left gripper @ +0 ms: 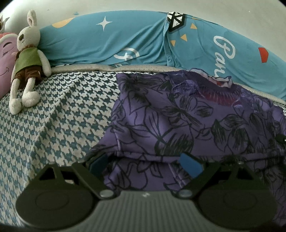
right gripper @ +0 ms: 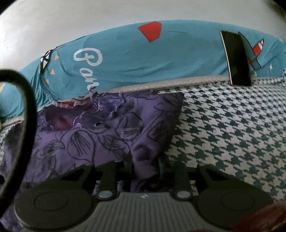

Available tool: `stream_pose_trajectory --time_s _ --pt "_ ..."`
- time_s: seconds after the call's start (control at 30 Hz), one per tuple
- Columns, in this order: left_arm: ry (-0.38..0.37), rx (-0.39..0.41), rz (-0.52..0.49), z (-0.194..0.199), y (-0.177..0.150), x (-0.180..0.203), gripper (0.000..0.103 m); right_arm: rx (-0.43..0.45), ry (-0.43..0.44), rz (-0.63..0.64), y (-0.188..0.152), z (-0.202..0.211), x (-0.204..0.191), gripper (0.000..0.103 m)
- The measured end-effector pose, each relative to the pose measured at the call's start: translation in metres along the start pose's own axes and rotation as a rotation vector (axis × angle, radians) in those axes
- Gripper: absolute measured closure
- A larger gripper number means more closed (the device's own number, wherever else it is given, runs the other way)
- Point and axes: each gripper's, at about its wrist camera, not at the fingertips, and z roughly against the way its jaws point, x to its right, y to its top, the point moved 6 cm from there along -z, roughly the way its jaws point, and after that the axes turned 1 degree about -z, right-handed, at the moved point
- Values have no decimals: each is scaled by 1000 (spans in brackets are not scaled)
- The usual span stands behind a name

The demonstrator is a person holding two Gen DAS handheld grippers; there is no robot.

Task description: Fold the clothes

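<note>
Nearest the left wrist camera, the left tool (left gripper: 145, 165) stands wide, its blue pads either side of a fold in the purple floral garment (left gripper: 178, 121), not pinching it. In the right wrist view, the right tool (right gripper: 145, 171) is drawn narrow and grips a bunched edge of the same garment (right gripper: 100, 132). The garment lies partly folded on a bed covered by a blue-and-white houndstooth sheet (left gripper: 53, 114). Farther back, a plush rabbit (left gripper: 26, 60) rests beside a pink cushion (left gripper: 5, 62). Teal printed bedding (left gripper: 110, 41) runs along the bed's far edge against a pale wall (left gripper: 143, 5), with a dark phone (right gripper: 236, 57) leaning on it
</note>
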Motion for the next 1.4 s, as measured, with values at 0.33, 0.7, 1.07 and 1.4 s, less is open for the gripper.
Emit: stream_pose_trajectory --time_s 0.33,0.7,1.07,1.4 --pt "8 -8 9 -2 0 -2 11 -6 -1 -82 -4 -3 10 52" --pt "10 -9 15 -1 0 -4 11 8 28 -81 -4 -3 5 81" --pt "12 -6 20 0 1 -4 11 17 27 -94 -3 -3 4 69" --pt "15 -5 34 1 3 -9 11 35 34 -111 -3 -2 1 82"
